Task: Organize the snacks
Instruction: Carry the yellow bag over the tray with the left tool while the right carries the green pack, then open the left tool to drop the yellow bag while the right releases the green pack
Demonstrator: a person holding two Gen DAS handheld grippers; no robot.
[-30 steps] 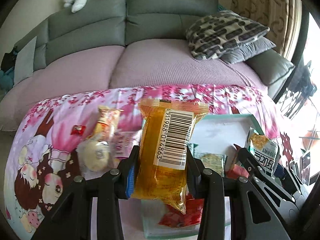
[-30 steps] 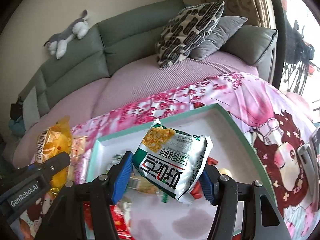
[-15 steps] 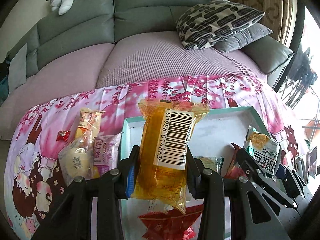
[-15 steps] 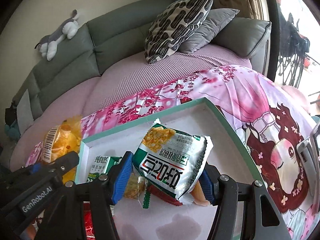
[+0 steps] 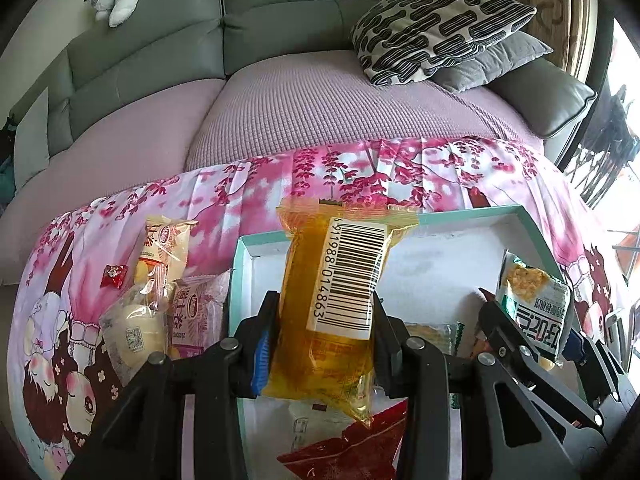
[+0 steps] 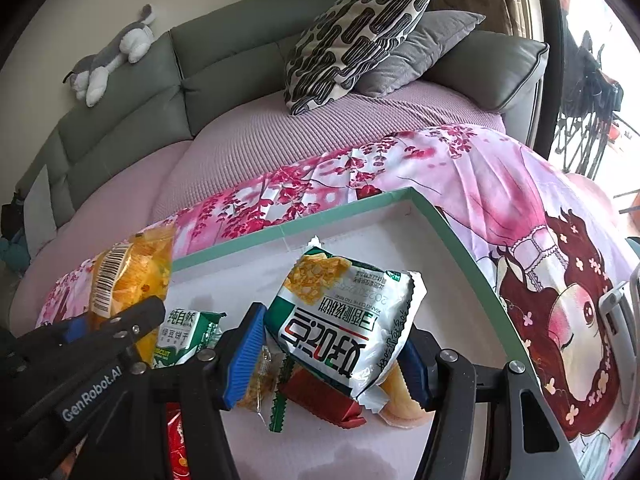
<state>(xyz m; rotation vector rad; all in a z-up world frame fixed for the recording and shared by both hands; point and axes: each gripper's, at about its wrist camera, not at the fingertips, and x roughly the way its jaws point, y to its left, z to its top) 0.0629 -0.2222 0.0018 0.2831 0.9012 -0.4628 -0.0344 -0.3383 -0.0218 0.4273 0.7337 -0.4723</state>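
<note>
- Left tongs [image 5: 322,344] are clenched on the yellow snack pack [image 5: 340,304], which stands upright between the jaws with its barcode label facing the camera, above the near left part of the tray; right tongs [image 6: 334,356] grasp the white-and-green snack bag [image 6: 344,320], tilted, over the middle of the tray.
- Sofa [image 5: 280,100], grey-green with a mauve cover, fills the far side in both views, with a patterned cushion [image 6: 356,36] on it and a plush toy [image 6: 110,58] on its backrest.
- Pink floral cloth [image 5: 240,196] covers the bench in front of the sofa.
- Tray [image 6: 456,236], teal-rimmed with a white floor, lies on the cloth.
- Only the left wrist view shows the loose snacks left of the tray: a pale bun in a clear wrap [image 5: 136,320], a pink-printed pack [image 5: 196,312] touching the tray's wall, a pack with a yellow cake [image 5: 164,248] and a small red candy [image 5: 114,276].
- Only the right wrist view shows clearly what lies inside the tray under the held bag: a green-and-white pack [image 6: 182,336], a red wrapper [image 6: 320,400], a clear wrapped snack [image 6: 258,380].
</note>
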